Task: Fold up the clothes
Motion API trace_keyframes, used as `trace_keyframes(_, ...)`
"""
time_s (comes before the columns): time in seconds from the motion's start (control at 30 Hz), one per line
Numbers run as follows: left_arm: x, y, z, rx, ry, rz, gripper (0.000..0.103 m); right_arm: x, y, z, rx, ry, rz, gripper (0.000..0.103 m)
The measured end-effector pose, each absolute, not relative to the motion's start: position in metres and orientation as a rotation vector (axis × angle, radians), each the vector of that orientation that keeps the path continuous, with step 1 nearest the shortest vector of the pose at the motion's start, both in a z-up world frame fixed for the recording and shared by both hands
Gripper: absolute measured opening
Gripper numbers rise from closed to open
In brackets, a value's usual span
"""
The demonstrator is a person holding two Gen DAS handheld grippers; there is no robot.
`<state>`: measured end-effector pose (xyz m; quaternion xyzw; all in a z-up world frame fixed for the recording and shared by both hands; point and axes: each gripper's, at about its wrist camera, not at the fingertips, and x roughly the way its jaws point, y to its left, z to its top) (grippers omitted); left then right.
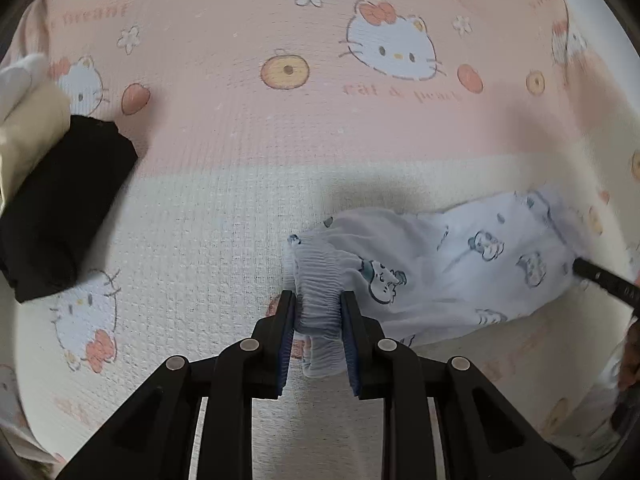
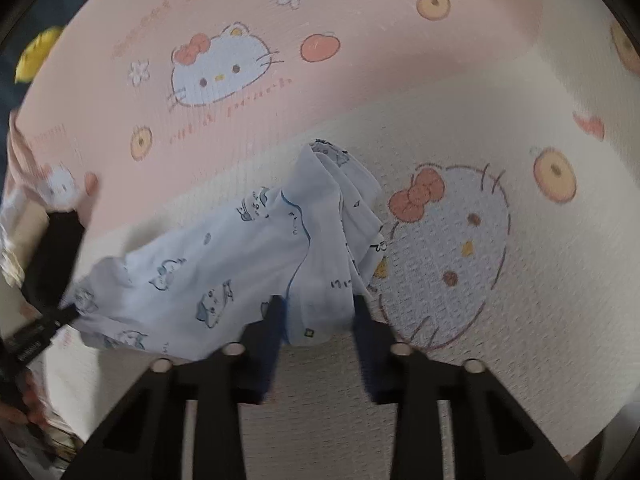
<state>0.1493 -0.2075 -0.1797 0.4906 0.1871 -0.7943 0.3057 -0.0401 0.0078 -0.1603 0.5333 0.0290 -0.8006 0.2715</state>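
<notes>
On the blanket (image 1: 200, 220), both jaws pinch the pants (image 1: 440, 264).

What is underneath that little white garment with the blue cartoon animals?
The white garment lies on a waffle-textured blanket printed with cartoon cats, pink above and cream below. The cream part shows all around it. Whatever print sits directly beneath is covered by the cloth.

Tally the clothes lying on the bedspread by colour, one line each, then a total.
Pale blue printed garment: 1, an end in each gripper
Black folded garment: 1
Cream garment: 1, partly out of frame
Total: 3
</notes>
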Motion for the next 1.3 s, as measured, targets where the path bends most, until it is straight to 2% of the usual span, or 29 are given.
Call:
trace_keyframes(0.03, 0.150, -0.208, -0.186, 1.314, 0.486, -2.093, 0.020, -0.039, 0.005, -0.161, 1.437, 0.113, -2.161, 0.016)
trace_keyframes(0.07, 0.152, -0.208, -0.194, 1.334, 0.482, -2.078, 0.020, -0.039, 0.004, -0.161, 1.439, 0.124, -2.165, 0.014)
trace_keyframes(0.2, 0.166, -0.214, -0.213, 1.313, 0.542, -2.078, 0.031, -0.043, 0.003, -0.165, 1.456, 0.151, -2.178, 0.013)
trace_keyframes(0.33, 0.167, -0.219, -0.212, 1.313, 0.565, -2.076, 0.034, -0.047, 0.005, -0.171, 1.503, 0.131, -2.170, 0.013)
trace_keyframes(0.4, 0.173, -0.226, -0.208, 1.300, 0.675, -2.072, 0.043, -0.048, 0.003, -0.172, 1.505, 0.144, -2.139, 0.014)
trace_keyframes(0.43, 0.176, -0.230, -0.206, 1.291, 0.740, -2.071, 0.043, -0.046, 0.003, -0.169, 1.489, 0.137, -2.131, 0.015)
trace_keyframes(0.47, 0.181, -0.234, -0.204, 1.275, 0.817, -2.076, 0.044, -0.046, 0.004, -0.166, 1.474, 0.117, -2.122, 0.016)
trace_keyframes(0.53, 0.190, -0.243, -0.198, 1.225, 0.966, -2.072, 0.052, -0.046, 0.009, -0.157, 1.436, 0.046, -2.108, 0.019)
trace_keyframes(0.57, 0.193, -0.245, -0.195, 1.199, 1.010, -2.064, 0.058, -0.046, 0.011, -0.152, 1.417, 0.010, -2.101, 0.021)
trace_keyframes(0.6, 0.194, -0.245, -0.190, 1.176, 1.020, -2.061, 0.059, -0.046, 0.014, -0.147, 1.397, -0.025, -2.093, 0.021)
trace_keyframes(0.8, 0.187, -0.252, -0.172, 1.144, 0.936, -2.091, 0.059, -0.060, 0.018, -0.141, 1.400, -0.025, -2.100, 0.022)
trace_keyframes(0.9, 0.175, -0.249, -0.178, 1.203, 0.924, -2.106, 0.059, -0.068, 0.013, -0.145, 1.440, 0.010, -2.091, 0.028)
trace_keyframes(1.07, 0.150, -0.240, -0.186, 1.293, 0.803, -2.141, 0.059, -0.078, -0.002, -0.155, 1.466, 0.076, -2.058, 0.029)
trace_keyframes(1.3, 0.126, -0.244, -0.202, 1.364, 0.754, -2.126, 0.059, -0.090, -0.020, -0.166, 1.461, 0.204, -2.031, 0.028)
